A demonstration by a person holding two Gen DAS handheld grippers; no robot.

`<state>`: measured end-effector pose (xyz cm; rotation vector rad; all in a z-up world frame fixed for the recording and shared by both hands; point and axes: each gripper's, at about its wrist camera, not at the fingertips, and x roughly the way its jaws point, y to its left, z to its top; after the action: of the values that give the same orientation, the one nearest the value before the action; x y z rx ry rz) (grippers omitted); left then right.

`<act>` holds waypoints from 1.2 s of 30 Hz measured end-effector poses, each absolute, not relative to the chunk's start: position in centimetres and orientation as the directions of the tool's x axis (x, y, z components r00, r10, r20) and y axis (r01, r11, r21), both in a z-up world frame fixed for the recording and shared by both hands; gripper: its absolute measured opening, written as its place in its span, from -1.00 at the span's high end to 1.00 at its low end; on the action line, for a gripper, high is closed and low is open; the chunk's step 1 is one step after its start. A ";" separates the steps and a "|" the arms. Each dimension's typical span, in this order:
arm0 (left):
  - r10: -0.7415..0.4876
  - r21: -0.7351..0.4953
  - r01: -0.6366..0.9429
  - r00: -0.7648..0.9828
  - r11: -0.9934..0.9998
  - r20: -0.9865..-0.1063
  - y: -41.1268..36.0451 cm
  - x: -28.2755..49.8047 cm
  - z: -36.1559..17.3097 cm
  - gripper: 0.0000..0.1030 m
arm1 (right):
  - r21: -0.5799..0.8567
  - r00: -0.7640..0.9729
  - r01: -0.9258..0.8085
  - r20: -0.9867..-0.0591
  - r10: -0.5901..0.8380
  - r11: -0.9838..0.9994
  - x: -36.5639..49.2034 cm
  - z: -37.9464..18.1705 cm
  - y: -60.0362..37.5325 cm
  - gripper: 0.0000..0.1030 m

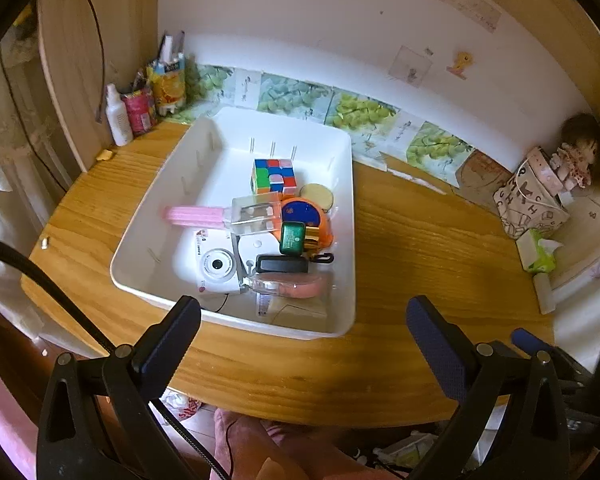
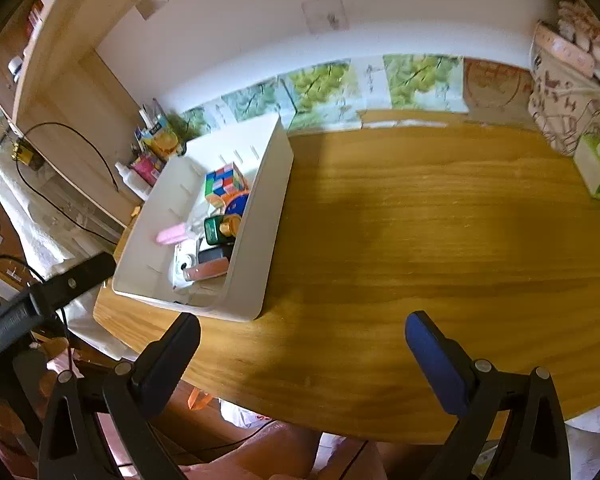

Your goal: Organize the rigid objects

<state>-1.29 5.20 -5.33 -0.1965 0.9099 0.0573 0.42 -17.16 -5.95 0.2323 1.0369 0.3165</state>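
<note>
Wide-open left gripper (image 1: 303,330) above white bin (image 1: 148,256) holding puzzle cube (image 1: 274,176).

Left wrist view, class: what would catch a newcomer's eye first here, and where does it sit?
The white plastic bin on the wooden table stands out, crammed along its right side with objects. Brightest is the multicoloured puzzle cube near the bin's far wall; a white instant camera lies nearer. Both open grippers, left gripper and right gripper, are empty.
</note>
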 end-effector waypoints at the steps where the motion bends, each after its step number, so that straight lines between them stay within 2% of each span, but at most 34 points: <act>1: -0.015 -0.128 -0.139 0.618 0.982 -0.786 4.8 -1.5 -5.1 -0.99 | 0.331 0.479 -0.144 -0.801 0.358 0.933 0.1 -5.3 -17.4 -0.99; 11: 0.078 -0.019 -0.137 0.665 0.990 -0.743 1.6 -3.5 -4.4 -0.99 | 0.268 0.549 -0.115 -0.786 0.286 0.957 -2.6 -2.7 -18.6 -0.99; 19: 0.099 -0.021 -0.159 0.707 0.987 -0.701 1.4 -5.0 -3.9 -0.99 | 0.243 0.596 -0.037 -0.773 0.217 0.969 -3.4 -2.6 -20.3 -0.99; 23: 0.118 -0.022 -0.177 0.741 0.984 -0.660 1.5 -5.3 -3.0 -0.99 | 0.260 0.591 -0.046 -0.771 0.236 0.964 -3.6 -3.0 -20.4 -0.99; 28: 0.107 -0.014 -0.156 0.737 0.988 -0.668 1.1 -5.3 -3.5 -0.99 | 0.245 0.608 -0.065 -0.759 0.233 0.967 -4.1 -2.7 -20.0 -1.00; 36: 0.122 0.018 -0.153 0.704 0.988 -0.699 1.2 -5.2 -4.0 -0.99 | 0.212 0.556 -0.082 -0.801 0.221 0.974 -3.9 -3.5 -18.6 -1.00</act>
<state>-5.21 1.23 -4.00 -0.0427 0.7744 0.1531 -3.85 -18.62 -3.49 0.1571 0.9653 0.1799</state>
